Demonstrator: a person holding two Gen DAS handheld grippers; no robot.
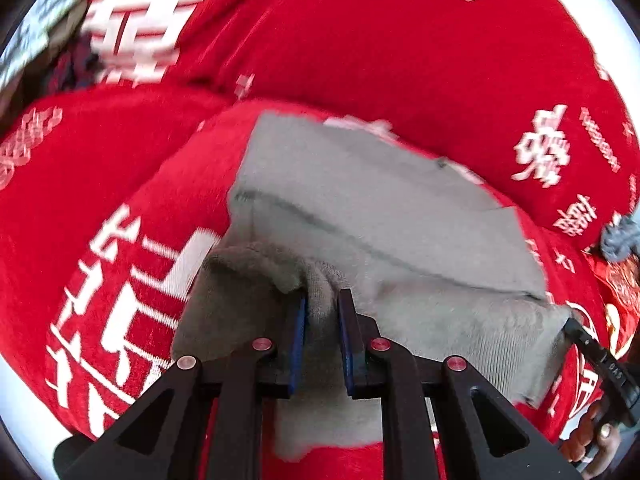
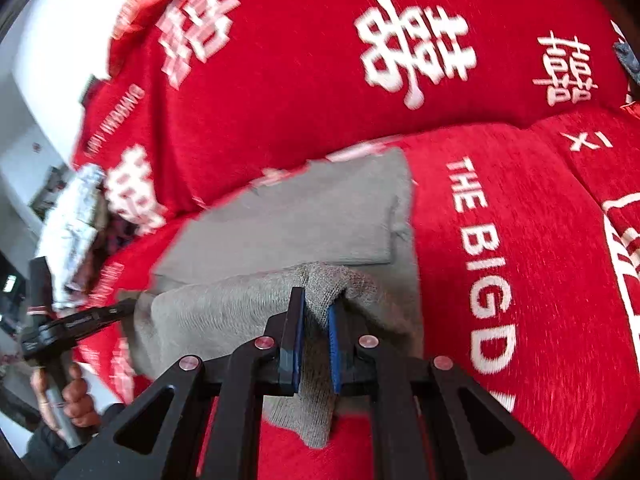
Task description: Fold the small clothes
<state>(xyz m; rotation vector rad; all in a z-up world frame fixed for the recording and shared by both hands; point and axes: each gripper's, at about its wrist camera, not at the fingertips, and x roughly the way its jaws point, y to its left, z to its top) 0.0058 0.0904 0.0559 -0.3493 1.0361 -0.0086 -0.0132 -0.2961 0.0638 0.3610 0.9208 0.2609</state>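
Lying half-folded on red cloth [image 2: 520,240], grey knit garment [image 1: 360,200] looks rumpled.

Both grippers are built alike. The left gripper [image 1: 322,300] has matte black angular arms with triangular cut-outs, four round silvery-pink pivot pins, and flat black fingers faced with blue pads [image 1: 298,344]. The right gripper [image 2: 316,304] shows the same black linkage, four pins and blue-lined fingers. Seen from the opposite camera, each tool is a black bar with small white lettering, too blurred to read. A dark sleeve [image 2: 48,444] covers the left wrist.
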